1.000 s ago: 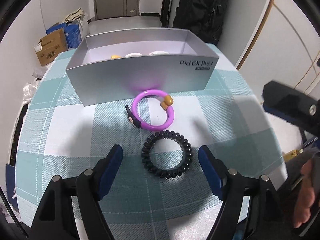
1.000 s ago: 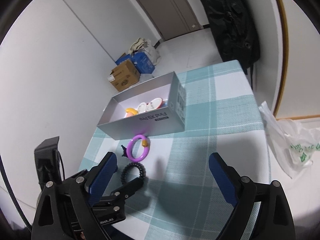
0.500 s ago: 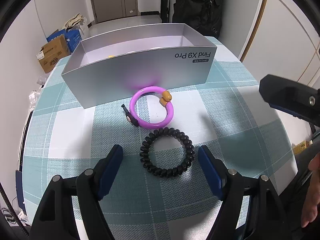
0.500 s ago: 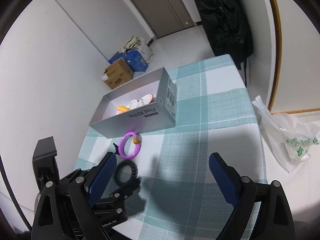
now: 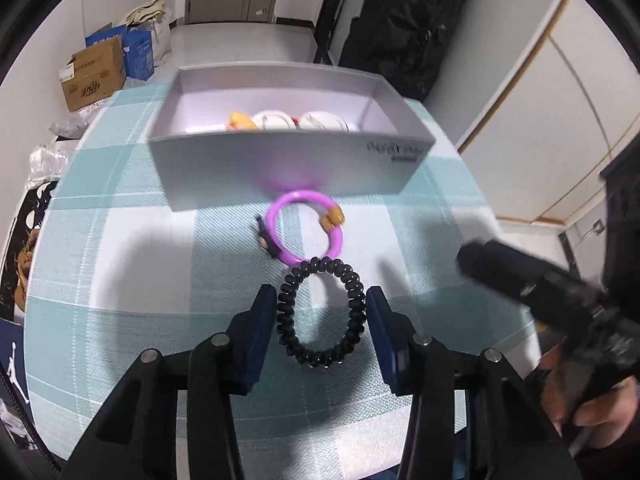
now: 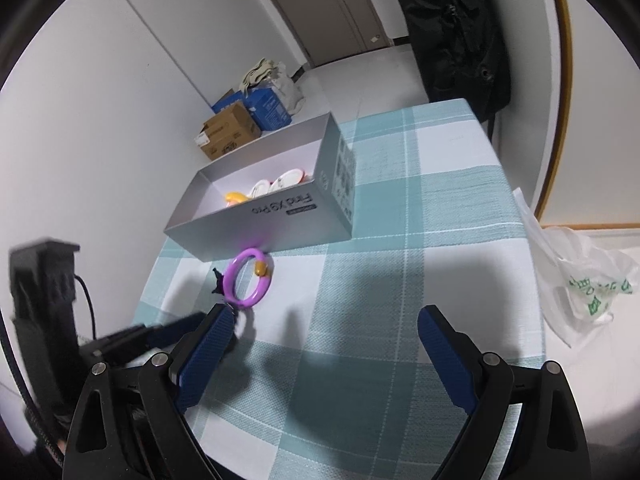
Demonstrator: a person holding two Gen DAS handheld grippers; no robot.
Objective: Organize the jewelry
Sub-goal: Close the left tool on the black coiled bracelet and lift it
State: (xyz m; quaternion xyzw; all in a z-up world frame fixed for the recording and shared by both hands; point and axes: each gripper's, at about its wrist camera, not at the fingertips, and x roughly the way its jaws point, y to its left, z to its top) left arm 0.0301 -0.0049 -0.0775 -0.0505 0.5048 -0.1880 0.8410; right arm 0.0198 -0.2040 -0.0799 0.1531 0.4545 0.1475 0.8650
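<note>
Left gripper point(image 5: 322, 316): I have its two blue pads either side of the black coil hair tie point(image 5: 322, 314), each pad right at the coil's outer edge; the coil looks squeezed into an oval between them, so I read this as closed on it, with the coil lying on the cloth

Black coil hair tie: on the near side of the grey box point(image 5: 288, 160), well short of its front wall, and its far end touches the purple ring point(image 5: 304, 226)

Purple ring: flat on the cloth just in front of the grey box's front wall, almost against it (a purple glow shows on the wall); it carries an orange bead point(image 5: 332, 218) on its right side and a small dark charm point(image 5: 264, 236) on its left

Grey box: open-topped, sitting toward the far side of the checked tablecloth point(image 6: 420, 280); inside I see a yellow piece point(image 6: 236, 198) and pale round pieces point(image 6: 276, 184) along the wall nearest me

Right gripper point(image 6: 324, 340): jaws spread wide with nothing between them, hovering over the cloth to the right of the grey box's front; its left pad point(image 6: 208, 352) hides most of the hair tie in the right wrist view

Beyond the grey box: cardboard cartons point(image 6: 228, 134) on the floor, and a dark bag point(image 5: 404, 24) against the wall
</note>
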